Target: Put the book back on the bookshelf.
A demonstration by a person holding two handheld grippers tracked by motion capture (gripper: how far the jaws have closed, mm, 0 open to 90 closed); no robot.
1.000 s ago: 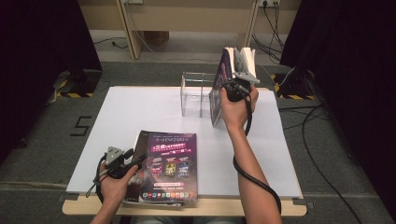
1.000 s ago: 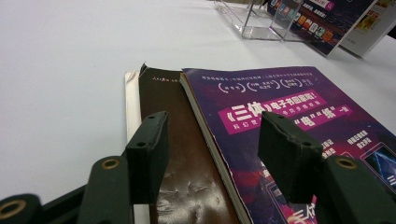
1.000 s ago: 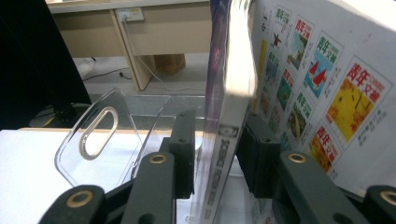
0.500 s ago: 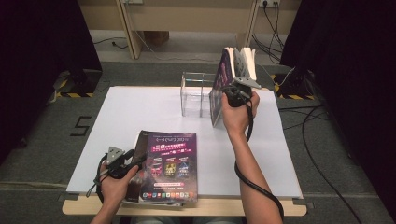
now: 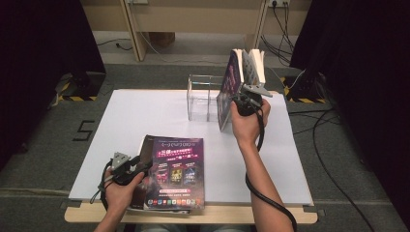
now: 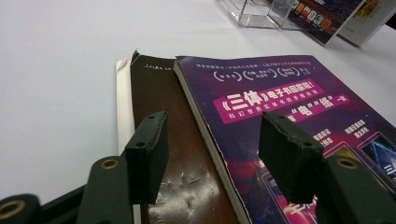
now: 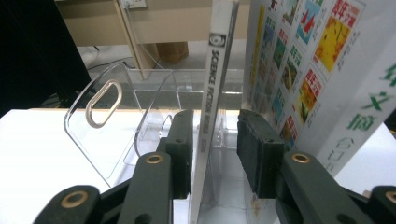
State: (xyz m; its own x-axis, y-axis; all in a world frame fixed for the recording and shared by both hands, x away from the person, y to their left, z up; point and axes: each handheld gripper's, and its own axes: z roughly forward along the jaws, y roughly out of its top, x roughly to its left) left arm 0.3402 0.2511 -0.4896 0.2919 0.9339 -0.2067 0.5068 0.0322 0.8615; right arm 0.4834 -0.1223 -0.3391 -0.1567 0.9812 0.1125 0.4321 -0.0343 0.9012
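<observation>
Standing the magazines in the clear rack

Your left tongs (image 6: 212, 158) gape, empty, over the purple magazine (image 5: 176, 171) lying near the desk (image 5: 145, 113) edge; your right tongs (image 7: 215, 154) bracket the upright magazine (image 7: 215, 93) beside the acrylic rack (image 5: 203, 96), grip uncertain—keep its spine vertical.

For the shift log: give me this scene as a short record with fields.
surface: white table
far side: clear plastic rack, magazines standing upright at its right end
right gripper: jaws apart, either side of an upright magazine's spine
near edge: purple magazine lying flat on a brown book
left gripper: open, over that stack's left edge
</observation>
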